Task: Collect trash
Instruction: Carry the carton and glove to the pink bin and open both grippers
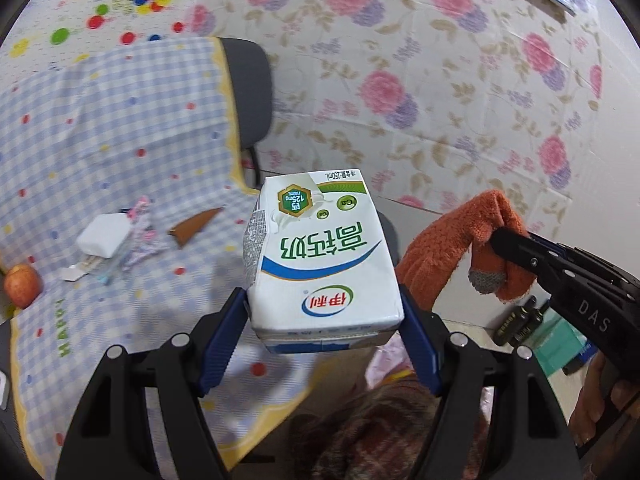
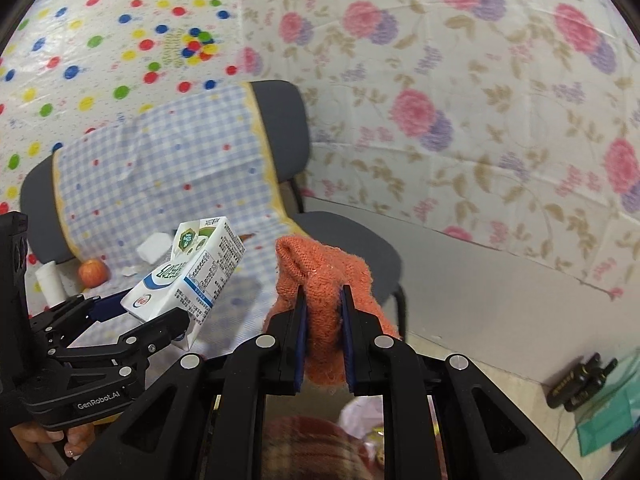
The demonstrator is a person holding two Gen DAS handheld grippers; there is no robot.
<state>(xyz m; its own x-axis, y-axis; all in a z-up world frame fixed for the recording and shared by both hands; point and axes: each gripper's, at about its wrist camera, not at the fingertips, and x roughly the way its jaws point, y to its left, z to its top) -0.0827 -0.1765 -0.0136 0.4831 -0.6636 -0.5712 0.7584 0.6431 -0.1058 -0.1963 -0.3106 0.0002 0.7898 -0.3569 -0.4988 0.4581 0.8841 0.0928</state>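
Observation:
My left gripper (image 1: pixel 324 320) is shut on a white milk carton (image 1: pixel 320 256) with green and blue print, held in the air over the front edge of a chair; the carton also shows in the right wrist view (image 2: pixel 188 276). My right gripper (image 2: pixel 323 336) is shut on an orange knitted glove (image 2: pixel 320 280), which hangs over its blue pads; the glove shows at the right of the left wrist view (image 1: pixel 452 248). On the checked cloth (image 1: pixel 100 140) over the chair lie a white block (image 1: pixel 105 235), crumpled wrappers (image 1: pixel 142 236) and a brown wedge-shaped scrap (image 1: pixel 194 226).
A red apple (image 1: pixel 22 284) lies at the cloth's left edge, with a white roll (image 2: pixel 50 282) beside it. Below the grippers is a plaid fabric container (image 2: pixel 308 444) with pink wrappers inside. Dark bottles (image 2: pixel 576 380) and a teal box (image 2: pixel 612 416) stand on the floor at right.

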